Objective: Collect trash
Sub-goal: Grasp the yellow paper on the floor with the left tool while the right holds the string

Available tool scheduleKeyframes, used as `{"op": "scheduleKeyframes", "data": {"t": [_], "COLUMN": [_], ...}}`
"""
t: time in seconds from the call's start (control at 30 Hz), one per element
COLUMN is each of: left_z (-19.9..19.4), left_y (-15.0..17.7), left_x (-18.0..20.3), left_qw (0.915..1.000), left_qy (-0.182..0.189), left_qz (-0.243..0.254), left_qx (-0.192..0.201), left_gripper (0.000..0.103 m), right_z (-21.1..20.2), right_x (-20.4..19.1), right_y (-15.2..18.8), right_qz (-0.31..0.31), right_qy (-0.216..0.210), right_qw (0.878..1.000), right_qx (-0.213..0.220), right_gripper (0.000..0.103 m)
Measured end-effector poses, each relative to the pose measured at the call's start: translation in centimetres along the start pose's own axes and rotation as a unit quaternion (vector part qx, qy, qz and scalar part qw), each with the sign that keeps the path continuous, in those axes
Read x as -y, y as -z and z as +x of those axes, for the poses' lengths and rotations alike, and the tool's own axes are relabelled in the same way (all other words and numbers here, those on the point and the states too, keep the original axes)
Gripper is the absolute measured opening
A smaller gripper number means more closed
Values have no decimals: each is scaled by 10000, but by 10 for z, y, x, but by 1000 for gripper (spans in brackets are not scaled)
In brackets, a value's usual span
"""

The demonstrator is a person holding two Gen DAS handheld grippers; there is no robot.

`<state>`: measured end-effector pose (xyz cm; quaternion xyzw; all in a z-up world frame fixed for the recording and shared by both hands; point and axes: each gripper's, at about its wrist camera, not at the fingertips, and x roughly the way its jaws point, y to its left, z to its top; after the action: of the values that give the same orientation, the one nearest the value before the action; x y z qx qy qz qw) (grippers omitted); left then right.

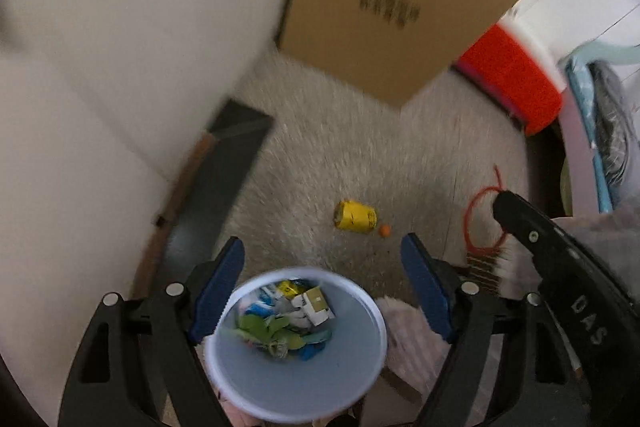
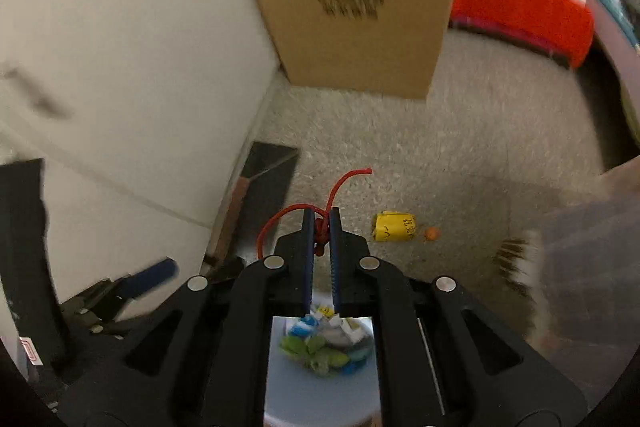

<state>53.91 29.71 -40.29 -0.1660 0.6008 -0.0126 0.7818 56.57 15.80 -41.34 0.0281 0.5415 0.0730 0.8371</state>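
Observation:
A white bin (image 1: 296,387) holding paper scraps and green bits sits low between the jaws of my left gripper (image 1: 323,243), which is open. Its left pad lies by the rim and the right pad stands apart from it. My right gripper (image 2: 320,217) is shut on the knot of a red cord (image 2: 340,183), above the bin (image 2: 316,399). In the left wrist view the right gripper (image 1: 520,211) enters from the right with the cord loop (image 1: 474,211). On the carpet ahead lie a crushed yellow can (image 1: 356,215) (image 2: 394,227) and a small orange ball (image 1: 385,231) (image 2: 431,233).
A tall cardboard box (image 2: 352,7) stands at the back against a white wall (image 2: 140,47). A red container (image 2: 520,3) sits at the back right. A dark panel (image 1: 228,163) lies along the wall. A fringed edge (image 2: 516,263) and pink cloth (image 1: 412,339) are at the right.

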Motion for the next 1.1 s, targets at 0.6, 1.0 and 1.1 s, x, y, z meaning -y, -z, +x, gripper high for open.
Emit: {"op": "scheduleKeyframes", "data": {"t": [0.6, 1.0, 1.1], "left_z": [274, 430, 453], "left_y": [-59, -36, -29], "left_x": [61, 108, 119], "left_qw": [9692, 9395, 9344], "left_qy": [-1, 137, -43], "left_qz": [1295, 1385, 1660], "left_qx": [-2097, -3130, -3153], "left_gripper": [78, 78, 79], "right_z": [196, 269, 284], "right_x": [145, 228, 241], "right_y": [27, 65, 77], "right_qz": [1548, 2250, 2404], "right_qy": [1084, 1215, 1206], "right_qw": [9758, 9593, 9555], "right_qx": [-1097, -1198, -1212], "right_gripper": [7, 7, 7]}}
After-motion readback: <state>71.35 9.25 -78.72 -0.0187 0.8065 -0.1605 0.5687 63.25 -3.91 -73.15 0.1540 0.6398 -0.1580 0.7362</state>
